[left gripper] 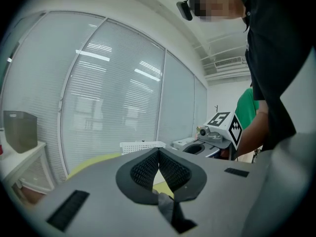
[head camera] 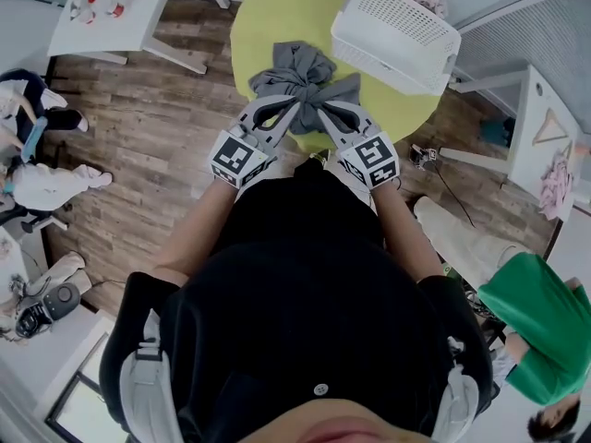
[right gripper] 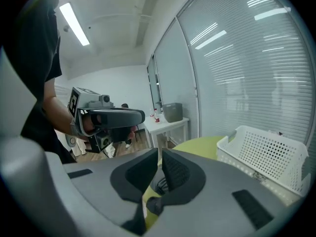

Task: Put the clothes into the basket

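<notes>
1. Left gripper (head camera: 282,111): pressed together on a thin edge of the grey garment (head camera: 300,74), with only a narrow strip of cloth showing low between the pads in the left gripper view. Judged a slight bite, liable to slip free once the weight comes on during the lift.
2. Grey garment: lies bunched on the near side of the yellow-green table (head camera: 277,12), just short of the basket and not yet in it. Held at two points close together, so likely to hang long below the grippers. Could then drag over the tabletop or snag on the basket's rim instead of clearing it.
3. Right gripper (head camera: 328,111): clamped shut as well, dark folds of the same cloth caught between its pads. Any uneven pull against the left side could strip one corner out of its grip.
4. White basket (head camera: 369,49): stands at the far right of the table, close to the edge. Light and perforated by the look of it, so could shift outward or tip if struck by swinging cloth or a gripper.
</notes>
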Tool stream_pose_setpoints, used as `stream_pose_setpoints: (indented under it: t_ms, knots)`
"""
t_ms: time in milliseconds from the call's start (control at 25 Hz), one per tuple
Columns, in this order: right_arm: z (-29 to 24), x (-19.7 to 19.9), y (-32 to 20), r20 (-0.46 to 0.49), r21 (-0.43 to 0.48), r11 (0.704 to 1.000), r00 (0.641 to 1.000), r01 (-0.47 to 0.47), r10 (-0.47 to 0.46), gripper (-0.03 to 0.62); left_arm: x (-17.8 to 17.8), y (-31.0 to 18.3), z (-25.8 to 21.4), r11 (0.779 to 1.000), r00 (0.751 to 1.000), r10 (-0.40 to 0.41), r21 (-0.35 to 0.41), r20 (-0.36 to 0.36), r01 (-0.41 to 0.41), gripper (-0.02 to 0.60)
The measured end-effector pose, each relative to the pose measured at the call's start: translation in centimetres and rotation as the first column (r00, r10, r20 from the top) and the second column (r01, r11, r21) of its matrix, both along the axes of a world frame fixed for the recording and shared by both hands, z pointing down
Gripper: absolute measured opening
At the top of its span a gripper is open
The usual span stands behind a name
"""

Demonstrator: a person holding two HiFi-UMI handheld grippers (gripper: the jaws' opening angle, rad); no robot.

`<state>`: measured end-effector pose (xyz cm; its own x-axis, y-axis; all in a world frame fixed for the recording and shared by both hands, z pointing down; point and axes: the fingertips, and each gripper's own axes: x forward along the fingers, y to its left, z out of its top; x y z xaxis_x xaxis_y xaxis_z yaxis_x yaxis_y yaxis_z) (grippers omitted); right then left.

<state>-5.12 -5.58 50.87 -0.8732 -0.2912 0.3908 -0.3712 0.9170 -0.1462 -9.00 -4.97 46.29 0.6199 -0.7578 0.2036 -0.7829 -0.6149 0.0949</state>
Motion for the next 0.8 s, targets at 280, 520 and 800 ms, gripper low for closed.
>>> stream_pose_setpoints:
  t_ms: [280,520,800]
  knots:
    - [5.3,-0.9,-2.6,-0.134,-0.08,0.997,0.991,0.012,-0.023,0.029,-0.8,-3.1,3.3,0.999,1.0,-0.021,-0.033,0.014,0.022,0.009]
    - [11.0,-3.2,-3.3,-0.312,-0.154,0.987,0.946,0.037,-0.084,0.085,-2.5,-4.9,6.4,0.997,1.0,0.022,-0.075,0.02,-0.021,0.009]
    - [19.1,-5.3,-3.7,-0.523,-0.261,0.962,0.826,0.08,-0.21,0.246,-4.6,-7.2,9.6,0.986,0.995,0.095,-0.138,-0.02,-0.097,0.009]
